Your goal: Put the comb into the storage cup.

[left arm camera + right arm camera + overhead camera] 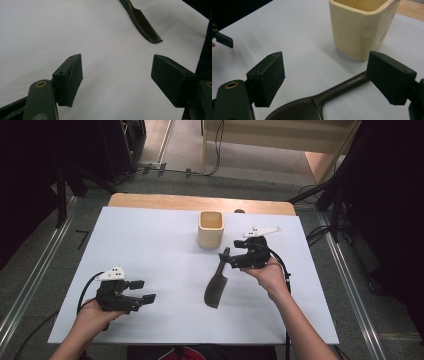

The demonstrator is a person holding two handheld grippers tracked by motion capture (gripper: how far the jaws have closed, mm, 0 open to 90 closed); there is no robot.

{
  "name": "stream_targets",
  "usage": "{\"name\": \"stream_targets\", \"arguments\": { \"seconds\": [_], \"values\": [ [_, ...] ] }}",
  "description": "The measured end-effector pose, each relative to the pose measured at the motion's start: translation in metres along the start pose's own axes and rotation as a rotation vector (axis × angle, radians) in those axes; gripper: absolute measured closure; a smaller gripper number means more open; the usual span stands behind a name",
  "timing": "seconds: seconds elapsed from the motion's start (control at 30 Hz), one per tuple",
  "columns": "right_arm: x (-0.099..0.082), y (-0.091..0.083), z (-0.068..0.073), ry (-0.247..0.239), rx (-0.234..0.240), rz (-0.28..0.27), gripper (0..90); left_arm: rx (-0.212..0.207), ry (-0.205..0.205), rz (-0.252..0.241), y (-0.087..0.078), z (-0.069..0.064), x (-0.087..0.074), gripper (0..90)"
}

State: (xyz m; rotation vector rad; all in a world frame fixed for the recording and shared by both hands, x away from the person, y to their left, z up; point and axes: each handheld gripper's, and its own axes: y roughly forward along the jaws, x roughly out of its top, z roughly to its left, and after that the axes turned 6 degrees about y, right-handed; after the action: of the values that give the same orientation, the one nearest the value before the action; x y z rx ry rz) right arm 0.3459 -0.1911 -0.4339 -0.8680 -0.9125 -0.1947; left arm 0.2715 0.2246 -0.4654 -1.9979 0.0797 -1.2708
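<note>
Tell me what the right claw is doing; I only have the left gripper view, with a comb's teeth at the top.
Observer: The right claw is open at the handle end of the comb, not clamped on it.
Operator: Anything near that handle?
Observer: A cream cup stands upright just beyond it, apart from the comb.
Operator: Which way does the comb lie?
Observer: Handle toward the cup, teeth toward the near edge of the white table.

comb [216, 289] on table [150, 245], cup [210, 229] behind it, right claw [226, 257] at its handle, left claw [142, 291] well left
</note>
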Motion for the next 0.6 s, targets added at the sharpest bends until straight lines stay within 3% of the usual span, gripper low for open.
{"name": "stream_targets", "arguments": {
  "seconds": [0.37, 0.47, 0.6],
  "values": [
    [0.01, 0.016, -0.002, -0.007, -0.01, 0.014, 13.7, 0.0, 0.0, -0.001, 0.0, 0.0, 0.0, 26.5],
    [0.013, 0.021, -0.002, -0.007, -0.01, 0.01, 19.2, -0.001, 0.002, -0.001, 0.0, 0.0, 0.0, 26.5],
    [0.014, 0.026, -0.002, -0.013, -0.013, 0.018, 19.3, 0.0, 0.001, -0.001, 0.0, 0.0, 0.0, 26.5]
  ]
}}
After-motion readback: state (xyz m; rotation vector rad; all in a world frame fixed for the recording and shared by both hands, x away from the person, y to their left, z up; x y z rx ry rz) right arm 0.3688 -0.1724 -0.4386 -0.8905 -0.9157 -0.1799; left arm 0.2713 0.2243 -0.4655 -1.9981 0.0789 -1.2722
